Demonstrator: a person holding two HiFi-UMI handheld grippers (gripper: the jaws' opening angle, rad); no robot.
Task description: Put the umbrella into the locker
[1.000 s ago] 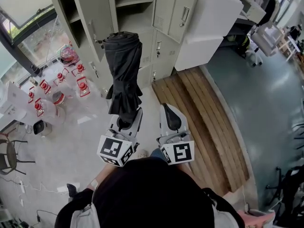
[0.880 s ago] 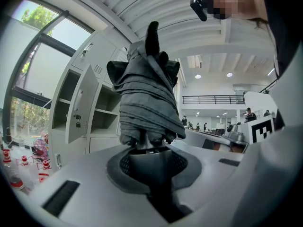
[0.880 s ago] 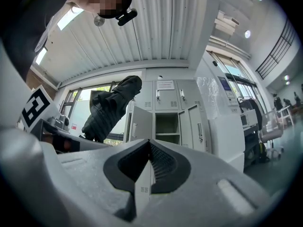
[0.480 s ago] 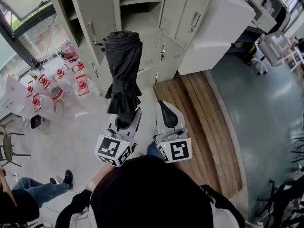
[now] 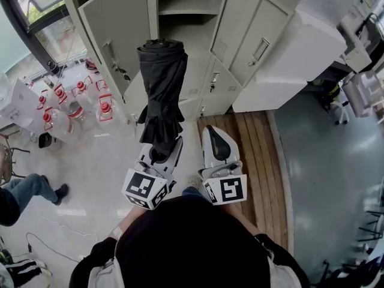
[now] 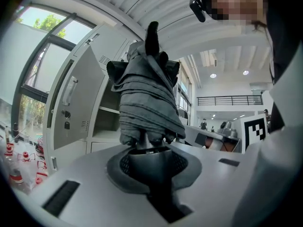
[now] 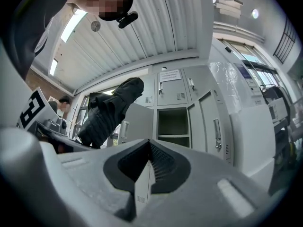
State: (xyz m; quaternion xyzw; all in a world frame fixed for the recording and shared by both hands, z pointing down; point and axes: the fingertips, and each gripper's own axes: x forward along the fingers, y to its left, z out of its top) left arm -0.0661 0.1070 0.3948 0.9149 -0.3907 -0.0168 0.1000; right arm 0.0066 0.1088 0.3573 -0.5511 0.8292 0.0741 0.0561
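Left tongs (image 5: 162, 147) clamp umbrella (image 5: 161, 80) upright; right tongs (image 5: 215, 134) closed, empty; open locker (image 5: 117, 29) now nearer.

Big open workplace or lab hall, not a home. Bank of grey metal lockers (image 5: 240, 35), one door (image 5: 117, 38) open. Smooth grey floor (image 5: 324, 161), wood plank strip (image 5: 252, 155), red-capped water jugs (image 5: 105, 108) by tall windows (image 6: 33, 70). Corrugated ceiling (image 7: 142, 27), upper-level railing (image 6: 227, 100).

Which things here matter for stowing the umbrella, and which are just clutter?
Job: umbrella, held in left gripper; open locker.
Lying about: red-capped jugs, wooden platform, bystander's leg.
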